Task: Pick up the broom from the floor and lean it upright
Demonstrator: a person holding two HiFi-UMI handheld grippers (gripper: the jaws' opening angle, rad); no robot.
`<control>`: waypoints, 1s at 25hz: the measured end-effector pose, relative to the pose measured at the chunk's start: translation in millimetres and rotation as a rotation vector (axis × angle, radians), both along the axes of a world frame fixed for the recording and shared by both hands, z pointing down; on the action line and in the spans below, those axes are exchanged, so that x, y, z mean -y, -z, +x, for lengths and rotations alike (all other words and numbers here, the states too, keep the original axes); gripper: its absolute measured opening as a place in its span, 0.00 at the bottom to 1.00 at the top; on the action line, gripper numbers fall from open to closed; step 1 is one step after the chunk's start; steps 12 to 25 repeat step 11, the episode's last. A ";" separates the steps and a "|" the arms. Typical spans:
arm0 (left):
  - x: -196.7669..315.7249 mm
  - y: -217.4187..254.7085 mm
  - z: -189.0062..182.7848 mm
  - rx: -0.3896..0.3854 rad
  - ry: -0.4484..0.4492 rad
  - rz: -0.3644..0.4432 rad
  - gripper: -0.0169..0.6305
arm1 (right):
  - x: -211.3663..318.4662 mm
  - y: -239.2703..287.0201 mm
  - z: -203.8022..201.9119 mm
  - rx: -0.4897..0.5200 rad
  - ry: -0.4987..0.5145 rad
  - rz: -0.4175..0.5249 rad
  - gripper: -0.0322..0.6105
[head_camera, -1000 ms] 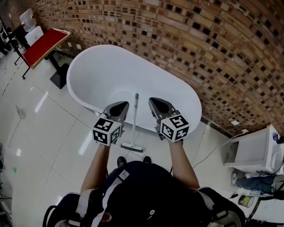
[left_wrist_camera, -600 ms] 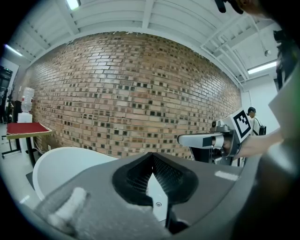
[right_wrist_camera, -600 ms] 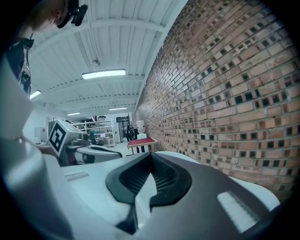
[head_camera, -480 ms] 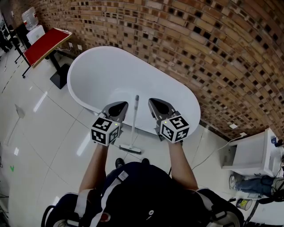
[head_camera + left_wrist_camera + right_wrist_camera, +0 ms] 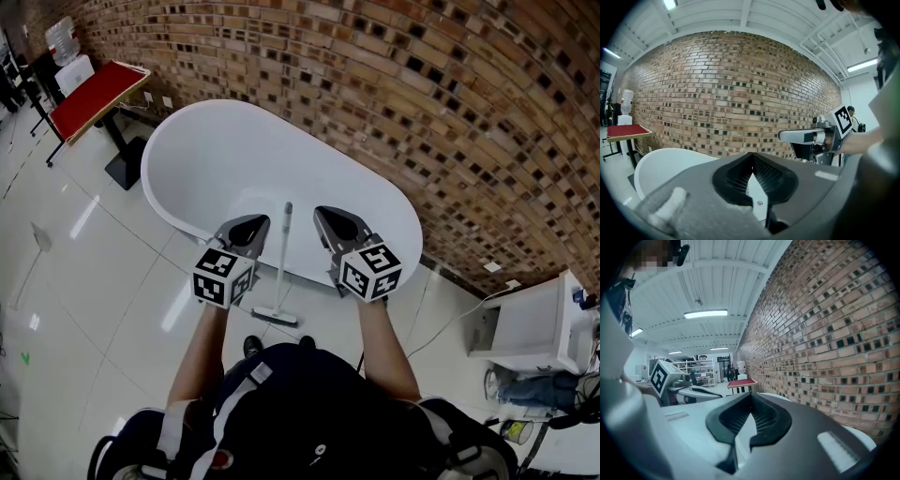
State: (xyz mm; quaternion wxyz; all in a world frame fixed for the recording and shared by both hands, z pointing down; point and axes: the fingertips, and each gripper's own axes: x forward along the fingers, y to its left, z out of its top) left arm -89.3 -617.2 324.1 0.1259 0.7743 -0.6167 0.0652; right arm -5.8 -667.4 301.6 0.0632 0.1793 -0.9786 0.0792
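The broom (image 5: pixel 281 272) stands upright on the floor, its pale handle leaning on the side of the white bathtub (image 5: pixel 216 150) and its head (image 5: pixel 277 315) resting on the tiles. My left gripper (image 5: pixel 255 223) hovers just left of the handle, apart from it, jaws shut with nothing between them. My right gripper (image 5: pixel 328 214) hangs to the right of the handle, also shut and empty. In the left gripper view the closed jaws (image 5: pixel 751 154) face the brick wall, with the right gripper (image 5: pixel 813 137) off to the side. The right gripper view shows its own jaws (image 5: pixel 750 397) closed.
A brick wall (image 5: pixel 450 112) runs behind the tub. A red-topped table (image 5: pixel 94 94) stands at the far left. A white cabinet (image 5: pixel 539 328) and a cable (image 5: pixel 450 319) lie at the right. My feet (image 5: pixel 277 342) are just behind the broom head on the glossy tiles.
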 end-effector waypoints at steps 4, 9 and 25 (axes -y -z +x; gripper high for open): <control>-0.5 -1.0 -0.1 -0.003 0.002 -0.002 0.03 | -0.4 1.7 0.0 0.000 0.006 0.003 0.06; -1.1 -4.6 -1.5 -0.005 0.009 -0.009 0.03 | 0.0 3.0 1.2 0.010 0.005 0.002 0.06; -1.2 -6.3 -2.5 -0.009 0.014 -0.011 0.03 | 0.7 2.8 1.8 0.012 0.005 0.001 0.06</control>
